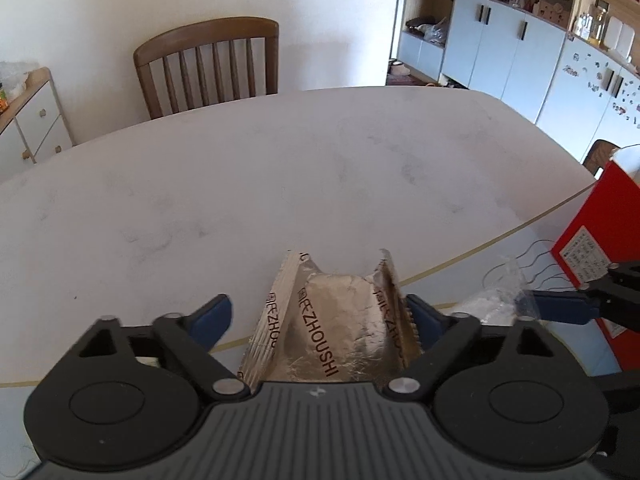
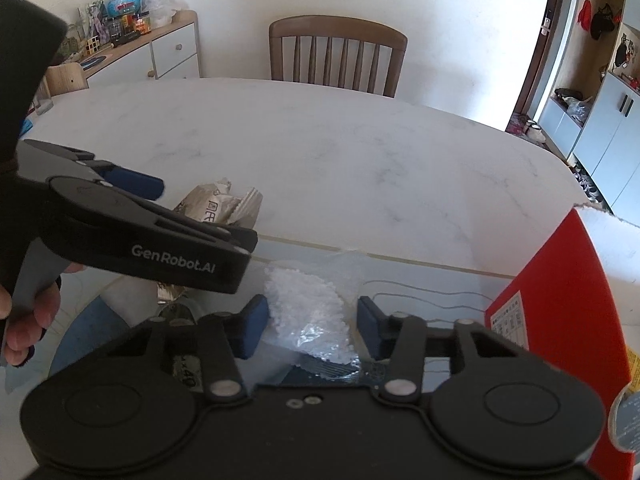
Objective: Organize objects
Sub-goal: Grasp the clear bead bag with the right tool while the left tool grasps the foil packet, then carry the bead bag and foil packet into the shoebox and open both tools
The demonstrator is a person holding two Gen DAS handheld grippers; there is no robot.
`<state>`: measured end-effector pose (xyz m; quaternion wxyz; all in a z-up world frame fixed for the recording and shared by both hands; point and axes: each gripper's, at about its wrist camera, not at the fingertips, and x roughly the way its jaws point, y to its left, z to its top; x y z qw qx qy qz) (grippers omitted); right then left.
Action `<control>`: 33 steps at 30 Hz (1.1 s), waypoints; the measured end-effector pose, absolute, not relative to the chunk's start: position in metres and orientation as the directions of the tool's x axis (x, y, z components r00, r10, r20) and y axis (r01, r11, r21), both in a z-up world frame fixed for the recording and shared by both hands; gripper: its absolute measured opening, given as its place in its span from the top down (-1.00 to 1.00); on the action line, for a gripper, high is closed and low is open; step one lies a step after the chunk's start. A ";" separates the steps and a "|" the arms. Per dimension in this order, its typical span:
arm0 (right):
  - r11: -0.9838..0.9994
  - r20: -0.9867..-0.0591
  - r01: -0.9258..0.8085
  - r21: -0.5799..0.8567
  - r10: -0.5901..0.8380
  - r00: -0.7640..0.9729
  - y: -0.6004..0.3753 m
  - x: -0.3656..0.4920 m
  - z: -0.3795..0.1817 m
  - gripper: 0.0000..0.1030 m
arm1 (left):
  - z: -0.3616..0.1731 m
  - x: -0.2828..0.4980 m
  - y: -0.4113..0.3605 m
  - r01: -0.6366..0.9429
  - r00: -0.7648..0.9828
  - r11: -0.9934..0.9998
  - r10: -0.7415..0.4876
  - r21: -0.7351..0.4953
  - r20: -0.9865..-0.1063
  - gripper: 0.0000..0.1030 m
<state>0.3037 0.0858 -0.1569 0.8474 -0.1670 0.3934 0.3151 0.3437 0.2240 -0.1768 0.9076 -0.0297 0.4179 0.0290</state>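
- Left wrist view: one foil packet (image 1: 336, 320), one clear bag of white granules (image 1: 496, 300), one red box (image 1: 592, 240) at the right edge, one wooden chair (image 1: 208, 64) at the far side of the white table (image 1: 280, 168).
- Left gripper (image 1: 320, 316): jaws spread wide, foil packet between the blue pads. Right pad (image 1: 424, 320) touches the packet's serrated edge; left pad (image 1: 212, 314) stands apart from it. No clamp on it, packet lies near edge of table.
- Same view: the right gripper (image 1: 560, 304) comes in from the right, its blue finger at the clear bag, just beside the red box.
- Right wrist view: one bag of granules (image 2: 312, 312), one foil packet (image 2: 224, 206), one red box (image 2: 568, 292) right, one chair (image 2: 338, 54) far, one sideboard (image 2: 160, 50) far left.
- Right gripper (image 2: 310, 326): jaws open, the bag sits between the pads. Both pads just beside the bag; cannot tell if they touch. Not squeezed.
- Left gripper (image 2: 136, 184) crosses at left, held in a bare hand (image 2: 28, 320), over the foil packet. Bag lies near, right of the packet.
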 end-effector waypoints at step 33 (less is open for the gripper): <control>0.798 -0.717 -0.581 0.162 0.500 0.486 0.016 0.276 -0.068 0.38 | -0.079 0.270 0.182 -0.058 0.680 0.995 -0.018 -0.078 -0.733 0.03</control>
